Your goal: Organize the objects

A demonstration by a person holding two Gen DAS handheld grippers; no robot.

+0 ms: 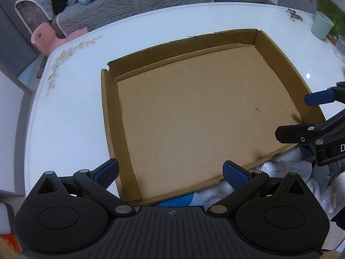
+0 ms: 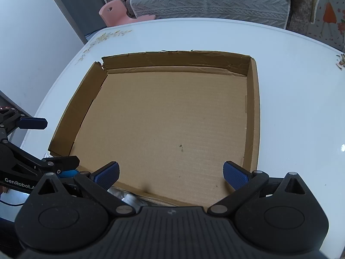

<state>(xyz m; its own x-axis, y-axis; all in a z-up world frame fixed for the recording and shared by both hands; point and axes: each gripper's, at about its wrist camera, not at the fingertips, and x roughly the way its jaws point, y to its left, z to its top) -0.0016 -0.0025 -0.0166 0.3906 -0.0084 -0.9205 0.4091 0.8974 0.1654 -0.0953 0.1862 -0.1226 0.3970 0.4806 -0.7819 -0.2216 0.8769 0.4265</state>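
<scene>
A shallow brown cardboard tray (image 1: pixel 112 108) lies open on the white table, with nothing inside it; it also shows in the right wrist view (image 2: pixel 254 108). My left gripper (image 1: pixel 171 172) is open and empty, hovering over the tray's near edge. My right gripper (image 2: pixel 171 173) is open and empty over the tray's near edge too; it shows at the right of the left wrist view (image 1: pixel 299 116). Below the near edge lie clear plastic-wrapped white items (image 1: pixel 286 166) and a blue and white object (image 1: pixel 181 200), partly hidden.
A mint green cup (image 1: pixel 322 24) and a clear glass (image 1: pixel 340 45) stand at the table's far right, near scattered seed shells (image 1: pixel 294 15). A pink stool (image 2: pixel 116 14) and a grey covered sofa (image 2: pixel 204 0) stand beyond the table.
</scene>
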